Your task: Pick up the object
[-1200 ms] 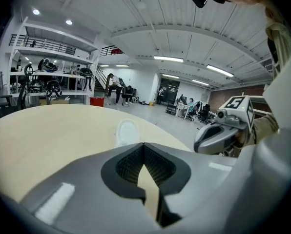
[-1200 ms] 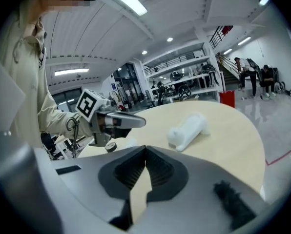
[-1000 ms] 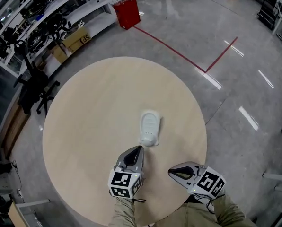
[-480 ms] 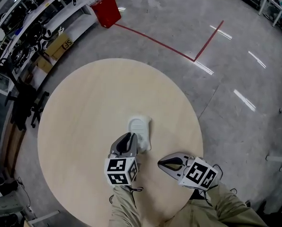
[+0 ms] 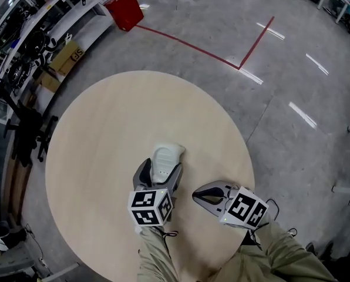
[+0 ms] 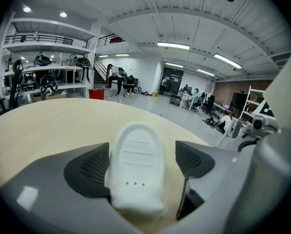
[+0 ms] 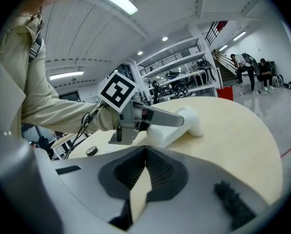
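Landmark: a round table with a pale wooden top; every place below is told from it.

Object: a white moulded plastic piece with a rounded, ribbed upper face and three small dots. It lies flat on the table, just on the person's side of the table's middle.

Left gripper: it hangs low over the table's near half and points away from the person. Its jaws stand wide apart and have just been opening. The white piece lies between them. The left pad is at the piece's side, while bare table shows between the piece and the right pad, so there is no clamp.

Right gripper: it is over the table's near right part, beside the left gripper and apart from it. In the right gripper view its two jaws meet tip to tip, with nothing between them.

Marker cubes: one black-and-white cube rides on the left gripper, and another rides on the right. Both are over the table's near edge.

Sleeves: beige fabric runs back from the left gripper, off the table's near rim.

Red bin: it stands on the grey floor beyond the table's far left side.

Red floor line: it is taped on the floor past the table's far edge.

Shelving: white racks stand well off the table's left side.
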The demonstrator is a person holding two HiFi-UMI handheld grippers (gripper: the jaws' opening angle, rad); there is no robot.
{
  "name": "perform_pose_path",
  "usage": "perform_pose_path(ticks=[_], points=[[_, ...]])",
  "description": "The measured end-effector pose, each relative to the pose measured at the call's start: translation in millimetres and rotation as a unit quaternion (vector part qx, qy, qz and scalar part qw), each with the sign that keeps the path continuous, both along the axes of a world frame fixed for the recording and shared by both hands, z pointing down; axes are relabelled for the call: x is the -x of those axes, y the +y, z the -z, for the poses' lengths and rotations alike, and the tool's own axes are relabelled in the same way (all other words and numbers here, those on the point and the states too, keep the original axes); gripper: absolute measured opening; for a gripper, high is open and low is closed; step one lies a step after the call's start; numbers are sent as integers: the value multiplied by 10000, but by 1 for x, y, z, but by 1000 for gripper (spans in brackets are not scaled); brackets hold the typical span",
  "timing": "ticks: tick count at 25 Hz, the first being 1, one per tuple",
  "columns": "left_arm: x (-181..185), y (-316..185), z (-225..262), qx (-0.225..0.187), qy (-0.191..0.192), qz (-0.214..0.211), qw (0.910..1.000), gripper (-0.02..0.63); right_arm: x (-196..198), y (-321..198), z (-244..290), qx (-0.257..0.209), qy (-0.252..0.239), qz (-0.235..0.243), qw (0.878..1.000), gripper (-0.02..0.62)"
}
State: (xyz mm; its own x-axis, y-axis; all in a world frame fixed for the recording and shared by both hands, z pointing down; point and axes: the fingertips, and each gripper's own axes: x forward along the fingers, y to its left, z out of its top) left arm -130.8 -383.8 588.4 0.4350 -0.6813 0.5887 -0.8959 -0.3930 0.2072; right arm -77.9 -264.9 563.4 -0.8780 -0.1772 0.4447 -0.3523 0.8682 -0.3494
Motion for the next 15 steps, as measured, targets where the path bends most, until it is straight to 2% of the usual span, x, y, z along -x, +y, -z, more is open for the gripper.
perform_pose_path(ticks=[4,7,12,15], points=[[-7,-6,-9,159,-205,-211,9994,480,1,-7,2,34,-21,-6,10000,2],[-9,-15,-10,233,-429,-174,9987,483,-2,-10,7,72,-30,-31,10000,2],[-1,-16,-40,577,-738,103,9955,499,-7,-9,-1,103,-92,-65,9999,2],[-2,-14,-45,706,-1106,-84,9913,484,-11,-10,-2,138,-115,-94,9998,2]])
